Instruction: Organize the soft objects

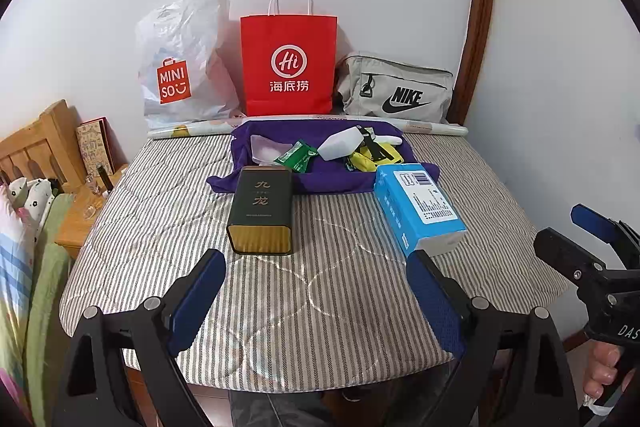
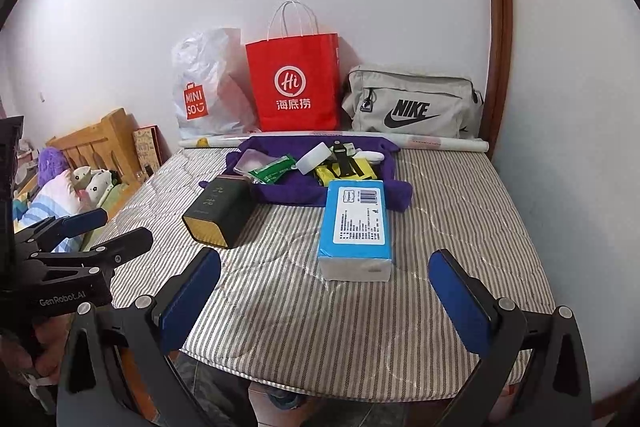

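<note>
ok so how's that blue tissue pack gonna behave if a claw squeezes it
The blue tissue pack probably dents under pressure, since its wrapper looks soft. It likely feels light for its bulk. Lying flat on the striped mattress, it shouldn't roll, though the glossy film may slip.

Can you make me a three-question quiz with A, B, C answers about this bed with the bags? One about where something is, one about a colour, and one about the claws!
1. Where is the red bag?
A. Between the white bag and the grey bag
B. On the floor
C. On top of the tin

2. What colour is the cloth under the small things?
A. Pink
B. Purple
C. Orange

3. How are the two claws?
A. Both open and empty
B. Both squeezing the tin
C. One holds the red bag

Answers:
1 A: it stands against the wall with one bag on each side.
2 B: the cloth is purple.
3 A: the left claw and right claw are spread wide, away from the tin and tissue pack.
</note>
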`<action>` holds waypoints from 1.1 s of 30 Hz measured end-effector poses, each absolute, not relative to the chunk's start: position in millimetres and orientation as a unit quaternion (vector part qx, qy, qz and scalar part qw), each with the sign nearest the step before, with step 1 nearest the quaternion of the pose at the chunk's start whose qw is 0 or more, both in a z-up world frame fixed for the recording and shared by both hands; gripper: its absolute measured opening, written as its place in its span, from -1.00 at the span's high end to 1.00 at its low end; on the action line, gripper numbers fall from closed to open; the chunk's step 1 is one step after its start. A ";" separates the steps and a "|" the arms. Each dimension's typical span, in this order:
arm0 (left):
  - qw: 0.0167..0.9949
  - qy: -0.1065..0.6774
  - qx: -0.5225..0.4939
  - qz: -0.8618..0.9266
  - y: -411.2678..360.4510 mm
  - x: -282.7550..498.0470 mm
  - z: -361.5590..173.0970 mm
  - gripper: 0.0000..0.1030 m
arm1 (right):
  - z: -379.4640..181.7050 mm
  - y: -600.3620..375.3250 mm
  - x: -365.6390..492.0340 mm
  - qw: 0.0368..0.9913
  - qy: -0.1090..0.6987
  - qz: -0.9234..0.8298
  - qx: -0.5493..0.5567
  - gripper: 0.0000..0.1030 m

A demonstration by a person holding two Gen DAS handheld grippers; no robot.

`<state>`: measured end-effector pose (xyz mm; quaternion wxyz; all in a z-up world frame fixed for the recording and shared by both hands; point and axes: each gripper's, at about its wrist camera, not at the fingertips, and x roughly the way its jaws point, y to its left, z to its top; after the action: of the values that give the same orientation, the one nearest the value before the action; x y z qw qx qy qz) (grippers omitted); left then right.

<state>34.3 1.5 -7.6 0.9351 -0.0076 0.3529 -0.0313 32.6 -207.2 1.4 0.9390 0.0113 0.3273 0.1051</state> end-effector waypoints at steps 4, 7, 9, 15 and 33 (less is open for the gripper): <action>0.935 0.352 -0.008 -0.030 1.2 33.8 -7.0 -0.78 | 1.8 -206.9 32.1 0.939 0.327 0.105 0.011 -0.99; 0.935 0.353 -0.007 -0.030 0.8 33.1 -7.1 -0.78 | 2.1 -206.8 31.6 0.939 0.327 0.106 0.011 -0.99; 0.935 0.352 -0.007 -0.030 0.7 32.8 -7.3 -0.78 | 2.5 -206.7 30.7 0.939 0.327 0.106 0.010 -0.99; 0.936 0.352 -0.008 -0.029 0.5 32.8 -7.1 -0.78 | 3.0 -206.3 30.0 0.939 0.326 0.106 0.010 -0.99; 0.935 0.353 -0.007 -0.029 1.7 33.1 -7.3 -0.78 | 3.4 -206.1 29.8 0.939 0.326 0.107 0.011 -0.99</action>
<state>33.1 1.7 -7.3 0.9352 -0.0068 0.3528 -0.0292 29.8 -206.1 3.4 0.9391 0.0106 0.3262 0.1072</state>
